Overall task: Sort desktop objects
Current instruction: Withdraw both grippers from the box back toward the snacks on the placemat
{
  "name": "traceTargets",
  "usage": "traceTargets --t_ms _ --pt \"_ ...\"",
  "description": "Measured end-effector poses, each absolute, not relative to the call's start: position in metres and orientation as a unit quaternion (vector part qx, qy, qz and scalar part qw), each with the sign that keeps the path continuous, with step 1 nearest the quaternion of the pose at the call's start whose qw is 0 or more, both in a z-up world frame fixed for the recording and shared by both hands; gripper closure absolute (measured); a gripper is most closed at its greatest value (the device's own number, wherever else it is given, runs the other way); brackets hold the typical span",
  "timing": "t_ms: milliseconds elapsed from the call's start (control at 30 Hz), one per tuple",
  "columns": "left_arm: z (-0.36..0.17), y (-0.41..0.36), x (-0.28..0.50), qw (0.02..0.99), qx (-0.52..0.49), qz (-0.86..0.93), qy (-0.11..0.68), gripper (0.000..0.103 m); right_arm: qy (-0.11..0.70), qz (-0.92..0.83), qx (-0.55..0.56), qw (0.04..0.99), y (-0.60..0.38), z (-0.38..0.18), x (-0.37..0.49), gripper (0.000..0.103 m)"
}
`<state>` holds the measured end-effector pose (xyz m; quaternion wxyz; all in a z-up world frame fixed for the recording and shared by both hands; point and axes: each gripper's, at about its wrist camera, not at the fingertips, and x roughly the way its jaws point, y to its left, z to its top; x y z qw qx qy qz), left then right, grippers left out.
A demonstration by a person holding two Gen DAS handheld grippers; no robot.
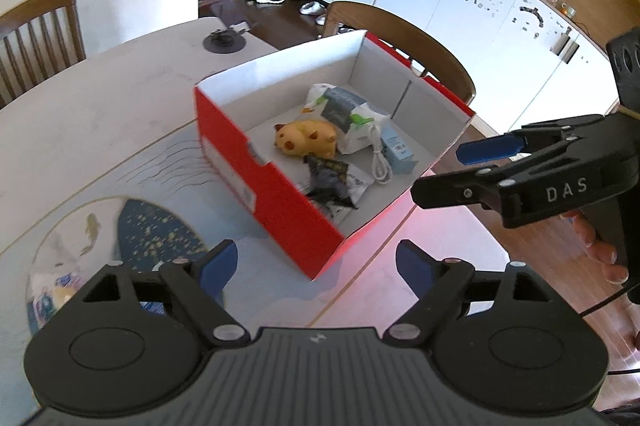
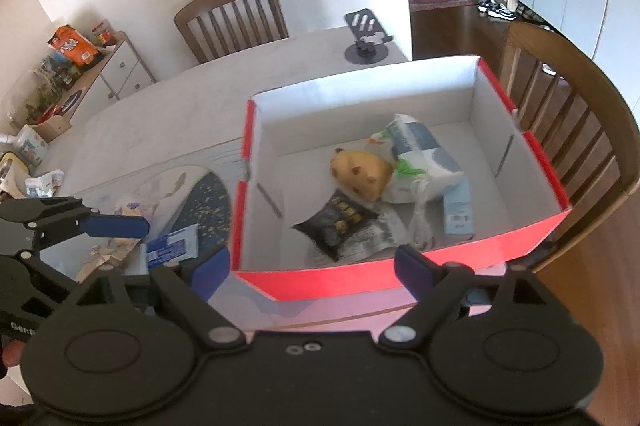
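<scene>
Box [image 2: 360,282] loaded; both tools [image 1: 316,262] [image 2: 312,266] wide open, empty.

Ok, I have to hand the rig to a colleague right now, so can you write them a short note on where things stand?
Left gripper: open, holding nothing, near the box's corner.
Right gripper: open, holding nothing, at the box's near wall.
Red cardboard box: on the table, open top.
Done: inside lie a yellow plush animal, a white-and-grey soft pack, a black snack packet, a coiled white cable and a small light-blue carton.
Left: a blue-and-white packet and crumpled wrappers sit on the patterned mat, left of the box.
</scene>
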<state>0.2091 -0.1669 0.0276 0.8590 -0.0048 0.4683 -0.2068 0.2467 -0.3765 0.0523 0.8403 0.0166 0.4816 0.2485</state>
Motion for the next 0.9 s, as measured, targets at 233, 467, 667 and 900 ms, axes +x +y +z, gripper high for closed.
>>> traceTargets --t_ms 233,467,667,900 --pt "0.025 -0.139 0.188 0.861 -0.001 -0.205 0.466 0.000 0.484 0.251 0.001 0.838 -0.345 0.048 0.227 0.009" --pt "0.022 -0.104 0.172 0.863 -0.006 -0.182 0.471 0.000 0.478 0.246 -0.013 0.843 -0.322 0.045 0.210 0.008" --pt "0.019 -0.071 0.163 0.865 -0.017 -0.161 0.475 0.000 0.479 0.255 -0.020 0.840 -0.299 0.041 0.197 0.009" --pt "0.010 -0.036 0.155 0.864 -0.029 -0.129 0.485 0.000 0.486 0.270 -0.034 0.831 -0.271 0.033 0.182 0.009"
